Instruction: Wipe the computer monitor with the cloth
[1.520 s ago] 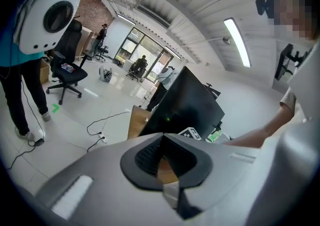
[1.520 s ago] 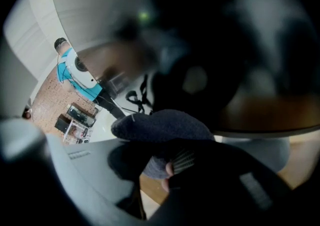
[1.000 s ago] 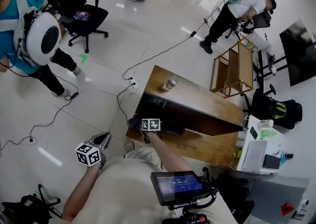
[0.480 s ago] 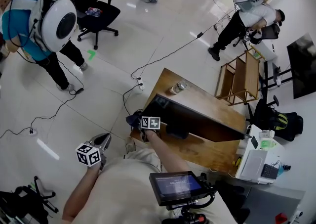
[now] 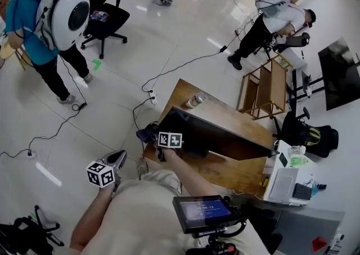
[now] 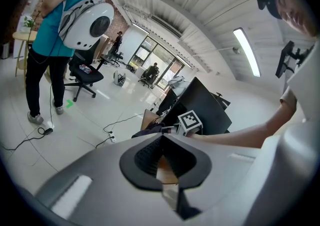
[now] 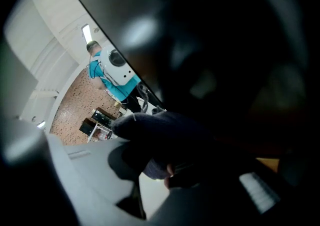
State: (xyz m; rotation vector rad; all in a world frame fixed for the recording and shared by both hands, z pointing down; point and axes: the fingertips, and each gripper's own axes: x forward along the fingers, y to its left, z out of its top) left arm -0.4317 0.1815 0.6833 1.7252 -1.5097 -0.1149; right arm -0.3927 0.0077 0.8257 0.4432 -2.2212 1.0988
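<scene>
Fingers of our right gripper clamp the cloth against the monitor; we should stroke evenly, left gripper closed, empty.

the desk is brown wood; on it the monitor is black, the cloth dark navy; the floor around it is glossy white.

The grey right gripper clamps a bunched dark navy cloth, which lies against the glossy black monitor screen.
</scene>
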